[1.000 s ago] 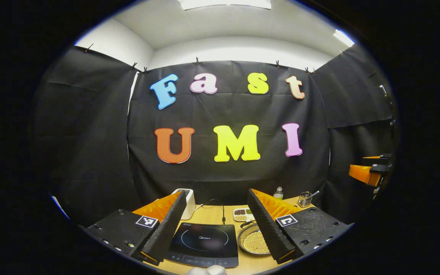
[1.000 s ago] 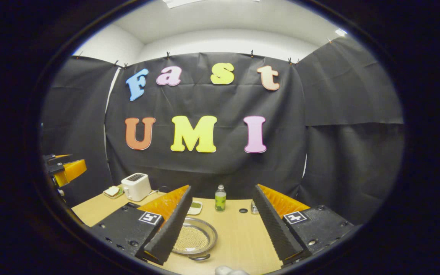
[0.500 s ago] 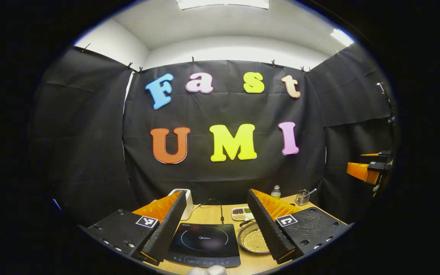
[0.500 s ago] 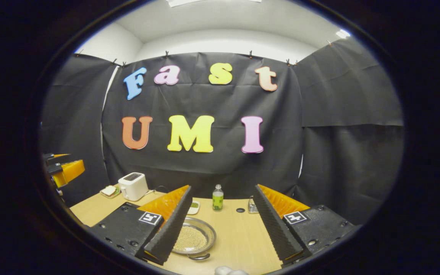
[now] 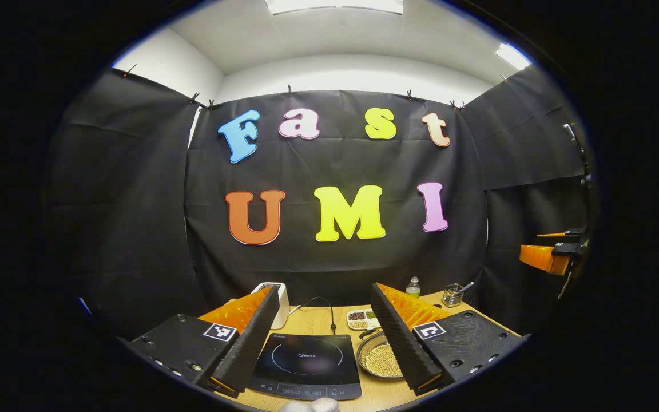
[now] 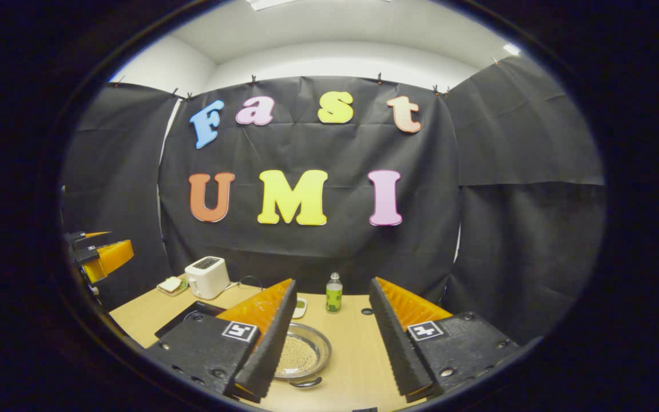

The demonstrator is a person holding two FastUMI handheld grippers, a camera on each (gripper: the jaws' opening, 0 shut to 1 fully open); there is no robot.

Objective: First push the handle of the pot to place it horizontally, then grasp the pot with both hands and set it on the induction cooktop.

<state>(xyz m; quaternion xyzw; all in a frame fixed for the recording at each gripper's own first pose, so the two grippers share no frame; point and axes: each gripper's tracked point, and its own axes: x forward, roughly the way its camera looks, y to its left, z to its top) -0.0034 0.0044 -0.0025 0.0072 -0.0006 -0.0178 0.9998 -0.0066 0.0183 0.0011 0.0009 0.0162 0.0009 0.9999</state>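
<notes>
Fingers of our left gripper (image 5: 324,337) stand wide apart with nothing between them, held above the near edge of the wooden table (image 5: 318,321). Between them we see the black induction cooktop (image 5: 306,366) lying flat. Just to its right sits the pot (image 5: 380,360), a shallow metal pan full of pale round grains, but our right-hand finger covers much of its right side. One dark handle (image 5: 368,332) shows at its far rim. Behind stand a white toaster (image 5: 279,294), half hidden by the other finger, a small tray of dry goods (image 5: 362,319), a bottle (image 5: 413,287) and a wire holder (image 5: 453,295). Something white at the very bottom edge is cut off, and we cannot tell what it is.

Our right gripper (image 6: 332,337) is likewise spread and empty. Below it the pot (image 6: 302,357) rests on the table, its left part hidden behind a finger; a small dark handle (image 6: 305,382) juts from the near rim. We also catch the cooktop's corner (image 6: 183,320), mostly hidden. At the left edge, the other gripper (image 6: 100,257) appears only partly, too small to judge.
</notes>
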